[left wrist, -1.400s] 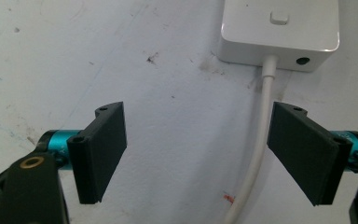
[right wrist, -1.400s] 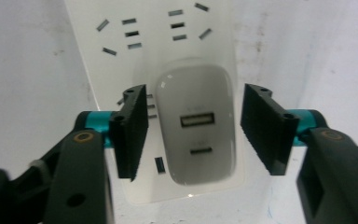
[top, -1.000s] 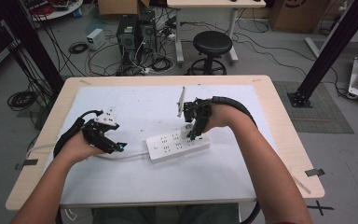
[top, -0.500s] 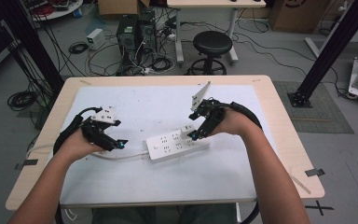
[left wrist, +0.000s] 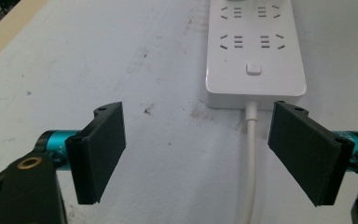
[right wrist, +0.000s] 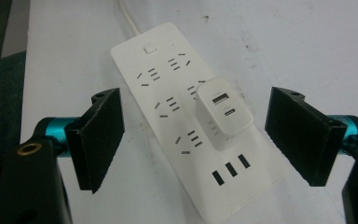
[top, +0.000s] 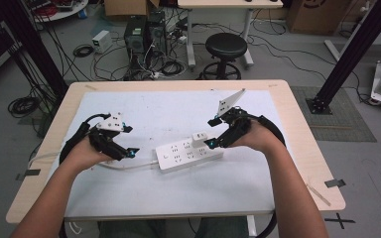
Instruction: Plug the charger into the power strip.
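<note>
A white power strip (top: 178, 156) lies at the middle of the table, its white cable (top: 129, 166) running left. A white USB charger (top: 198, 137) stands plugged into its right half. My right gripper (top: 211, 132) is open just right of the charger. In the right gripper view the charger (right wrist: 223, 112) sits on the strip (right wrist: 158, 84) between the spread jaws of that gripper (right wrist: 196, 95), touching neither. My left gripper (top: 128, 140) is open at the strip's left end. In the left gripper view the strip's switch end (left wrist: 255, 51) and cable (left wrist: 251, 154) lie ahead of the gripper (left wrist: 198, 116).
The strip rests on a white mat (top: 168, 111) over a wooden table (top: 297, 129). Beyond the far edge are a black stool (top: 225, 47), computer cases (top: 146, 32) and floor cables. A black frame post (top: 349, 54) stands at the right.
My right gripper has drawn back to the right off the strip and stands open, with the charger left plugged in. The left gripper has barely moved.
</note>
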`<state>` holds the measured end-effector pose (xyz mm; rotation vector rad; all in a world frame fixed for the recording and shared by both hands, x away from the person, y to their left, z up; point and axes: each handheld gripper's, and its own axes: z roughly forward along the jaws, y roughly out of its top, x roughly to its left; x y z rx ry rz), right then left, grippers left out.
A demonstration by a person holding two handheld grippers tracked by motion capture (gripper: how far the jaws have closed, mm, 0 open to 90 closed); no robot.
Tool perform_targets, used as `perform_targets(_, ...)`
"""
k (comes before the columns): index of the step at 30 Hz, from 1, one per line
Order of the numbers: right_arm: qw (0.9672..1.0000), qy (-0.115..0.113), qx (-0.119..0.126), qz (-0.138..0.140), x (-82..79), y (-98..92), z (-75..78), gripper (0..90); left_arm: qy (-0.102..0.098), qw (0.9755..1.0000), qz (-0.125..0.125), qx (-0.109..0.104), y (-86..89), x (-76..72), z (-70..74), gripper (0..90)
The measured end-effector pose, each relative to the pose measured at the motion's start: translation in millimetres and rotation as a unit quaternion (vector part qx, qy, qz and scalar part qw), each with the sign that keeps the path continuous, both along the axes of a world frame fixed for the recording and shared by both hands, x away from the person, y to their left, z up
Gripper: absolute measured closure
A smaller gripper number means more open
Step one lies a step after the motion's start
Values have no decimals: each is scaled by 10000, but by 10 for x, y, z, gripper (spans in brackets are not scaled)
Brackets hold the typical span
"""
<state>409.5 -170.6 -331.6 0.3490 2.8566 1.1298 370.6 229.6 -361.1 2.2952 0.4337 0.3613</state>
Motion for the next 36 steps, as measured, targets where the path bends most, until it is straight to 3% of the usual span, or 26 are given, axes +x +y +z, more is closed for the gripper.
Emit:
perform_targets(1, 10000, 0, 0, 0, 0, 0, 0, 201, 0, 10000, 0, 0, 0, 0, 0, 190)
perform_targets(2, 9997, -38, 222, -46, -1, -41, 8, 192, -42, 9999, 22, -123, 24, 18, 10, 191)
perform_targets(5, 9991, -66, 402, -105, 4, -79, 5, 190, -61, 9998, 62, -200, 33, 35, 15, 191)
perform_targets(14, 9984, -110, 521, -189, -9, -124, 18, 190, -102, 9995, 102, -292, 48, 24, 38, 190)
perform_targets(36, 9983, -182, 439, -325, -17, -175, 31, 191, -146, 9991, 181, -368, 82, 18, 68, 191)
